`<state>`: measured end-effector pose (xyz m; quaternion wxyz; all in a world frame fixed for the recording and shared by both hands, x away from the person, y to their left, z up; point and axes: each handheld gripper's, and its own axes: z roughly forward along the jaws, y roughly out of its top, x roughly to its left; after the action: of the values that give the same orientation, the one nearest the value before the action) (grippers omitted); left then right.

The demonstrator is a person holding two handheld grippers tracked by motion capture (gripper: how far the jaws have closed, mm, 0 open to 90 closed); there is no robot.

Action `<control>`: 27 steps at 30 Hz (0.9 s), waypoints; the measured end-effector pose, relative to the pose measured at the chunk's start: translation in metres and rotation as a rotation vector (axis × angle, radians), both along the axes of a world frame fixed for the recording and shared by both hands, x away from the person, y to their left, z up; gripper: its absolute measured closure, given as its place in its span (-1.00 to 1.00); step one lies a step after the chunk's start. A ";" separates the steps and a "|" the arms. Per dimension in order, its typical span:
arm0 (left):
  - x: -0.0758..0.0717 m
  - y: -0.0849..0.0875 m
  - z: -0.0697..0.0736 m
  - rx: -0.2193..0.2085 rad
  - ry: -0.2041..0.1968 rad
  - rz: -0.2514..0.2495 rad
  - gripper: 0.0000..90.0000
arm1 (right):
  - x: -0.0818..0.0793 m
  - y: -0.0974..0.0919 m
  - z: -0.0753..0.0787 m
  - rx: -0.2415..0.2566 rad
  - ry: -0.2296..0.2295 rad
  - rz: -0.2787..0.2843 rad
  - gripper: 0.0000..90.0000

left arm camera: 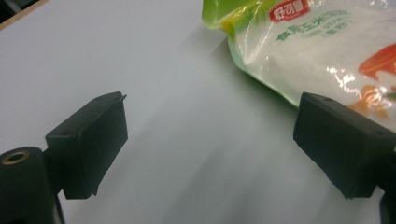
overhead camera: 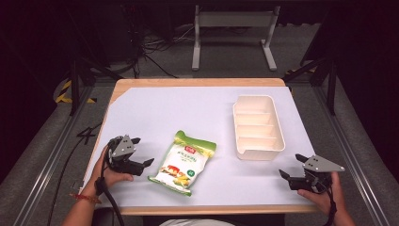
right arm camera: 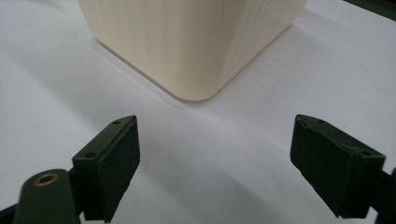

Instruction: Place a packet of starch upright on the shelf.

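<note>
Left gripper point(overhead camera: 142, 151) fingers wide, snack bag point(overhead camera: 182, 162) just beside; right gripper point(overhead camera: 292, 165) fingers wide, near tray point(overhead camera: 258, 153).

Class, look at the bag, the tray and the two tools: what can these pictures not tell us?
- Bag: small print too small in the high view; in the left gripper view the top and right edges cut it off.
- Tray: the right gripper view shows one outer corner; the top edge cuts off its inside.
- Under the bag: hidden by the bag itself.
</note>
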<state>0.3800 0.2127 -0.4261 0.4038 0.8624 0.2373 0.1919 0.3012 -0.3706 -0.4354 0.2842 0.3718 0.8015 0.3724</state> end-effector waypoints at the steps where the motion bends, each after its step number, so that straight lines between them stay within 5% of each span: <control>1: 0.003 -0.003 0.002 0.005 -0.007 -0.009 -0.76 | 0.000 0.000 0.000 0.003 0.000 0.005 -0.65; 9: 0.018 -0.027 0.016 0.021 0.003 -0.089 -0.75 | 0.000 0.001 -0.001 -0.005 0.010 0.009 -0.65; 15: 0.042 -0.067 0.026 0.098 0.033 -0.213 -0.79 | 0.000 0.000 -0.001 -0.003 0.011 0.008 -0.65; 21: 0.056 -0.105 0.028 0.130 0.047 -0.315 -0.80 | 0.001 0.000 -0.002 -0.007 0.017 0.012 -0.65; 27: 0.067 -0.131 0.025 0.171 0.049 -0.363 -0.81 | 0.000 0.000 -0.003 -0.011 0.019 0.013 -0.65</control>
<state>0.4469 0.0818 -0.4015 0.3512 0.9266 0.0707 0.1145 0.3016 -0.3704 -0.4381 0.2760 0.3688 0.8084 0.3663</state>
